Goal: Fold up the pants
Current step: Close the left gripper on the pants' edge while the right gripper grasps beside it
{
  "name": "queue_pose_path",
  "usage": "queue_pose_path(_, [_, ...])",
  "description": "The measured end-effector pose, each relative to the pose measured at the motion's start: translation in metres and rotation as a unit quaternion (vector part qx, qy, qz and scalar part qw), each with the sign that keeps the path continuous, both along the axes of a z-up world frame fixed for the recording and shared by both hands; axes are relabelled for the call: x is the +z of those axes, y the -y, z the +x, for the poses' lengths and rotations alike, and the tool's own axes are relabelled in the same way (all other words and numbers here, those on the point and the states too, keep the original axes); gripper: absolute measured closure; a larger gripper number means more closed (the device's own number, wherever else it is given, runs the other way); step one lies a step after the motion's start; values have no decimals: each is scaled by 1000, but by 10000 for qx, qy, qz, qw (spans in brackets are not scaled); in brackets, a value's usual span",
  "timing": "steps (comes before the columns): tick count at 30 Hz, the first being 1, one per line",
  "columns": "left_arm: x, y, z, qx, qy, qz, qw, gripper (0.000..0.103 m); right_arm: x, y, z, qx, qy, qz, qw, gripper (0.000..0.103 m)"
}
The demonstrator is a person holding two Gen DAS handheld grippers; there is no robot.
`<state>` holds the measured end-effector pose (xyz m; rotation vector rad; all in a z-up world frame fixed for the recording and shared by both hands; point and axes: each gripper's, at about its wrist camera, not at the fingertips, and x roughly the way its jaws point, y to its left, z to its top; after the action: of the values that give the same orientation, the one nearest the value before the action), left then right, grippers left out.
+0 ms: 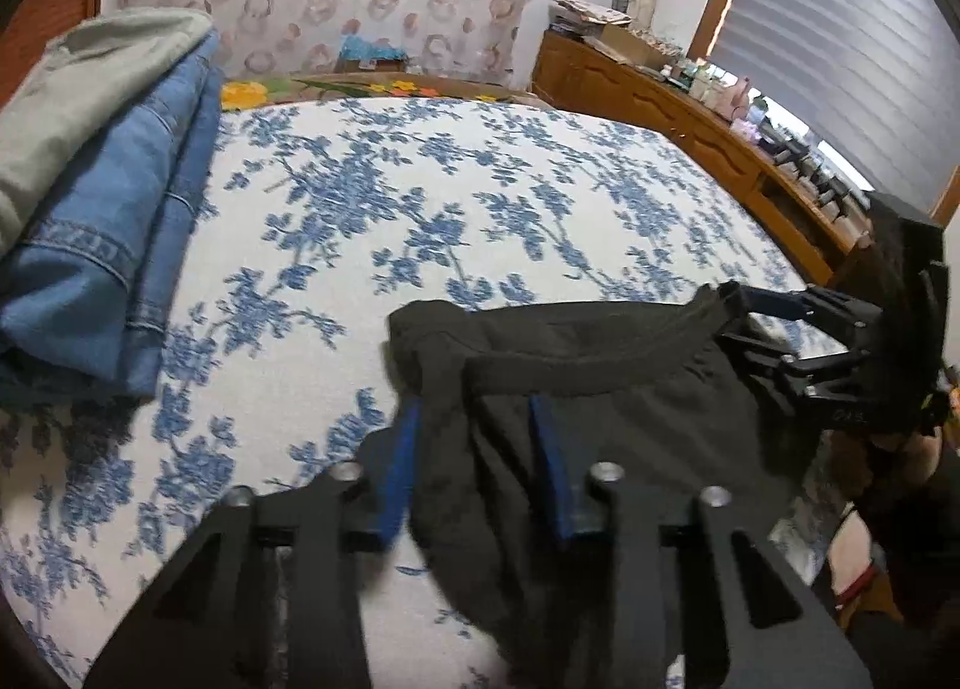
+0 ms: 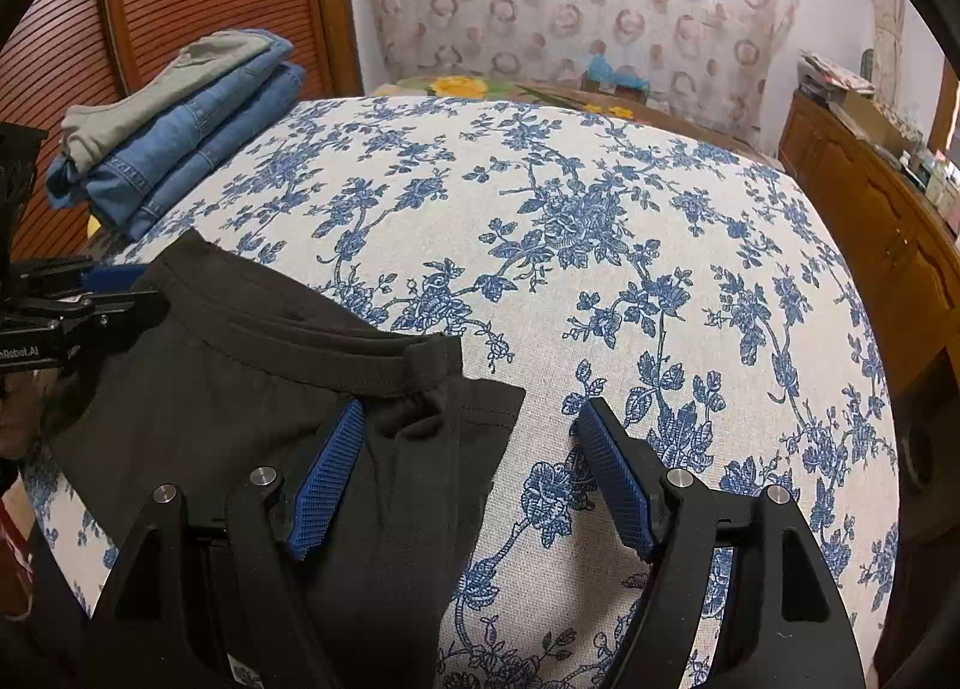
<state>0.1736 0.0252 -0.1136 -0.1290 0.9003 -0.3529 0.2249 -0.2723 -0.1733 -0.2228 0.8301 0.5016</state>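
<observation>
Pants point(image 2: 252, 389): one black pair lower left; left gripper point(image 1: 474, 467) and right gripper point(image 2: 474, 479) both spread, straddling waistband corners.

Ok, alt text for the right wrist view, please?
The open right gripper straddles a waistband corner of black pants on a blue-floral bedspread. Left gripper meets the other corner; folded clothes are stacked behind.

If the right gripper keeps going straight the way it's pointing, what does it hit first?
Probably the floral bedspread. The right gripper is open, straddling the edge of the black pants, with only bedspread ahead, though depth is unclear.
</observation>
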Motion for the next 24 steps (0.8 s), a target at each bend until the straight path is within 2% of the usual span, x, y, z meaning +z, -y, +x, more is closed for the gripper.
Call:
queue_pose_path(3, [-1, -4, -3, 35, -33, -182, 9998, 84, 0, 0, 0, 19, 1, 10, 10000, 30])
queue_pose_path(7, [-2, -8, -3, 168, -124, -402, 9990, 84, 1, -1, -2, 115, 8, 41, 9999, 36])
queue_pose_path(11, [-3, -11, -6, 192, -43, -385, 9991, 84, 1, 0, -1, 181, -40, 125, 9998, 41])
queue_pose_path(14, [-3, -11, -8, 210, 12, -402, 9990, 84, 2, -2, -3, 302, -41, 163, 9994, 55])
queue_pose_path(17, [-1, -10, -12, 214, 129, -382, 9990, 86, 3, -2, -5, 401, -74, 244, 9989, 74])
queue_pose_path(18, [1, -10, -14, 225, 173, -391, 9988, 86, 3, -2, -5, 448, -106, 307, 9985, 84])
queue_pose_path(19, [3, -10, -16, 234, 196, -396, 9987, 86, 3, -2, -5, 467, -168, 407, 9979, 89])
queue_pose_path(24, [19, -8, -30, 167, 537, -344, 9978, 88, 7, -1, -10, 383, -98, 520, 9979, 93])
